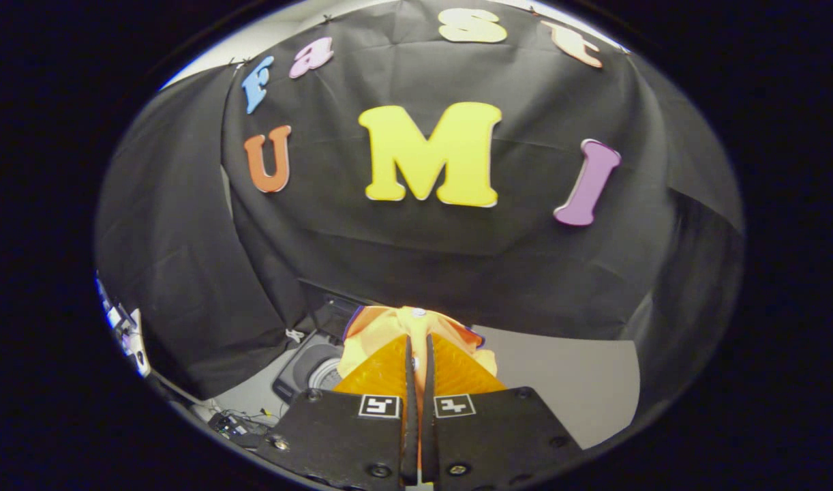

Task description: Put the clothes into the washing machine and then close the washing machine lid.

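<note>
**Gripper holding the garment above the washing machine**

The gripper (420,348) stands with its two fingers drawn nearly together, only a thin slit left between them, and a bunched orange cloth garment with a dark purple trim (416,324) is pinched in that slit. The cloth bulges out at the fingertips, spreading toward 12 o'clock and to both sides of them, and it hangs clear of the pale flat surface (566,382) that lies at about 3 o'clock from the fingers. At about 9 o'clock from the fingertips, lower and partly hidden by the garment, sits the small grey washing machine (306,368); its round drum opening (324,374) shows uncovered, facing up. A dark raised panel (331,310), possibly the lid, stands just behind it at 11 o'clock, though this cannot be told for certain. A tangle of thin cables (236,423) lies near the machine at 8 o'clock.
</note>
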The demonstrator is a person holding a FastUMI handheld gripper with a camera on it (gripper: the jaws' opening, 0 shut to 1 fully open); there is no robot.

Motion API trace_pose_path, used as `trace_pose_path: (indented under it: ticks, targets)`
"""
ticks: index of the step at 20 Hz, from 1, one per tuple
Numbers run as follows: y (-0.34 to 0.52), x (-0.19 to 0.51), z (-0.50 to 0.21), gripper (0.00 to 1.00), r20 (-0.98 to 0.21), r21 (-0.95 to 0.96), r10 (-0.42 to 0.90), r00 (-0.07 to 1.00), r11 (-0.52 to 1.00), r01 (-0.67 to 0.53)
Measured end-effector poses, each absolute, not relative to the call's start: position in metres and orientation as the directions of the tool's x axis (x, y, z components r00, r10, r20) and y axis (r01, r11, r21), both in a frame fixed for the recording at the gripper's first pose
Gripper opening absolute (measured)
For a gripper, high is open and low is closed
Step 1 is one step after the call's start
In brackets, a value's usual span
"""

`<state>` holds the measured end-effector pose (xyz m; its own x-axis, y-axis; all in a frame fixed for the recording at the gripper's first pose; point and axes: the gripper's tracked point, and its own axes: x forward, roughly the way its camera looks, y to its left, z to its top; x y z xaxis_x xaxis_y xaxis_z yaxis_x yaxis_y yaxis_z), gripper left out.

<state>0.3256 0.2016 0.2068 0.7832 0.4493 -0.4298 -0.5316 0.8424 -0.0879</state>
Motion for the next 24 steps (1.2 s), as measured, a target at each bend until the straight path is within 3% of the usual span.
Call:
trace_pose_path:
  ticks: [12,24]
  targets:
    - [0.334,0.314,0.159,0.05,-0.506,-0.054,0.556,0.66,0.743,-0.667]
    - [0.367,0.321,0.082,0.05,-0.599,0.002,0.521,0.608,0.761,-0.649]
